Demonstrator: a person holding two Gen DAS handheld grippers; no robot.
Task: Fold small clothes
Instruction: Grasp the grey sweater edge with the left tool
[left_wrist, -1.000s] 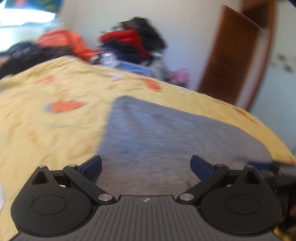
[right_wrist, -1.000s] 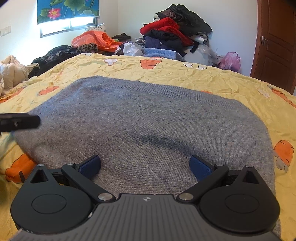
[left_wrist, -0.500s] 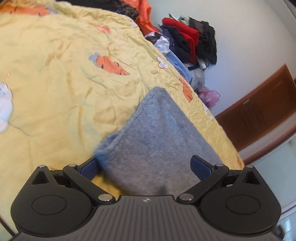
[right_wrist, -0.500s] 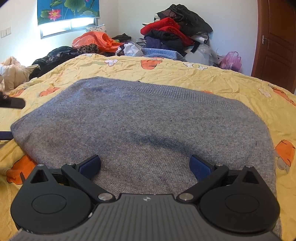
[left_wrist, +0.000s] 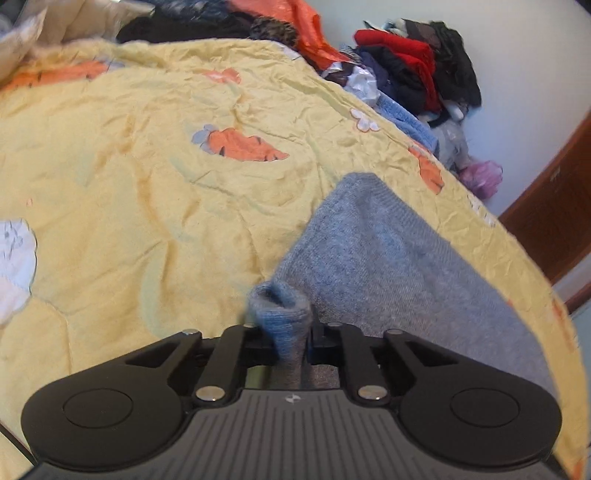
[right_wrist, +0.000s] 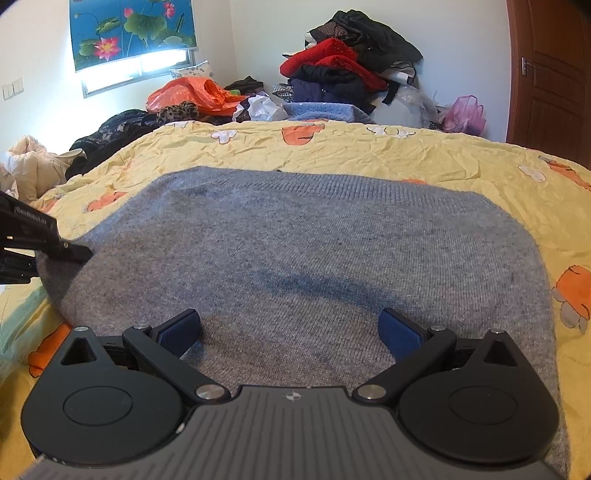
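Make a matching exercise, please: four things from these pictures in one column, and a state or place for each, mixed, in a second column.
1. left hand-held gripper
2. right hand-held gripper
3. grey sweater
4. pile of clothes

a. spread on the yellow bedcover
b. stacked against the wall
c. open, above the knit
d. shut on a bunched corner

Pairs: 1-d, 2-c, 3-a, 4-b
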